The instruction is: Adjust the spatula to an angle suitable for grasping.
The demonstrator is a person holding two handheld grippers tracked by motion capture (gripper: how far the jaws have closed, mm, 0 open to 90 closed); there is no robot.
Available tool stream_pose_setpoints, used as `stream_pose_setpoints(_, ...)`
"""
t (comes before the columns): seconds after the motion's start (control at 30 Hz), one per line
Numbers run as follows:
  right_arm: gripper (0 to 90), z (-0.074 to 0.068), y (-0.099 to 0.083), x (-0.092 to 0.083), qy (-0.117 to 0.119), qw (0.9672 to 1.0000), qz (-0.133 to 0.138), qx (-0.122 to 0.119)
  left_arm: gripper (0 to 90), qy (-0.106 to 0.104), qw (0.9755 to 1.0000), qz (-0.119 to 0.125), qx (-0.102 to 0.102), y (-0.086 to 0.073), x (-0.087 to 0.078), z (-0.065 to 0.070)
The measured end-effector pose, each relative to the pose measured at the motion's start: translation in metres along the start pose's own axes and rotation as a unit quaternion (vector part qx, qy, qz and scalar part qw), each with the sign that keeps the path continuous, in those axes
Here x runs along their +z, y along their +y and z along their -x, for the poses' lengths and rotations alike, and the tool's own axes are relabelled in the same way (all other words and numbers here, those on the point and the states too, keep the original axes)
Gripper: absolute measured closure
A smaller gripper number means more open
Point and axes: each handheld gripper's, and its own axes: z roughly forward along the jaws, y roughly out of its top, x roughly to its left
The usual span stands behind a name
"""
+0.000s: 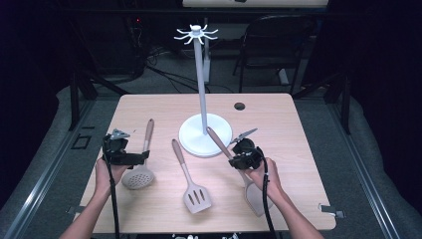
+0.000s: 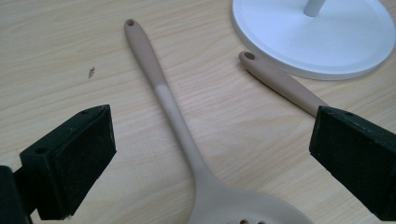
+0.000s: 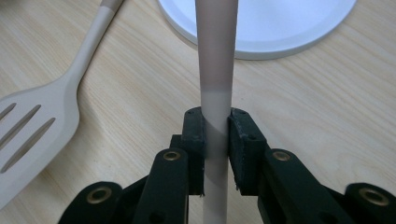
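Between our right gripper's (image 3: 215, 140) clamped jaws, the beige silicone spatula (image 3: 215, 70) could swing and knock the white hook stand (image 1: 203, 89), left gripper (image 2: 210, 149) gaping empty.

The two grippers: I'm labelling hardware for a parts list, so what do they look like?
Both the left tool and the right tool are black, with blocky flat-padded jaws on linkage arms with brass-coloured pivots, a grey three-cornered plate on top and a black cable trailing back. The forearms are bare.

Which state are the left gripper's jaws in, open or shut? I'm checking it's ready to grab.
Open. The left gripper has its jaws spread wide, and the skimmer's handle lies on the table between them, untouched.
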Motion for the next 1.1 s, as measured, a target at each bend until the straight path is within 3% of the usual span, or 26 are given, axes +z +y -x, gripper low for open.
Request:
stream_pose_setpoints(0.43, 77.9, -0.011, 0.010, -0.001, 0.004, 0.9996, 0.009, -0.025, 0.1, -0.029, 0.9993, 0.002, 0.022, 0.009, 0.007, 0.024)
stream_pose_setpoints(0.67, 77.9, -0.016, 0.015, 0.000, 0.003, 0.9994, 0.014, -0.031, 0.1, -0.043, 0.9989, 0.005, 0.018, 0.012, 0.010, 0.030)
stream_pose_setpoints(1.1, 78.0, -0.022, 0.029, -0.001, 0.003, 0.9987, 0.030, -0.041, 1.2, -0.066, 0.9973, 0.014, 0.028, 0.024, 0.016, 0.047)
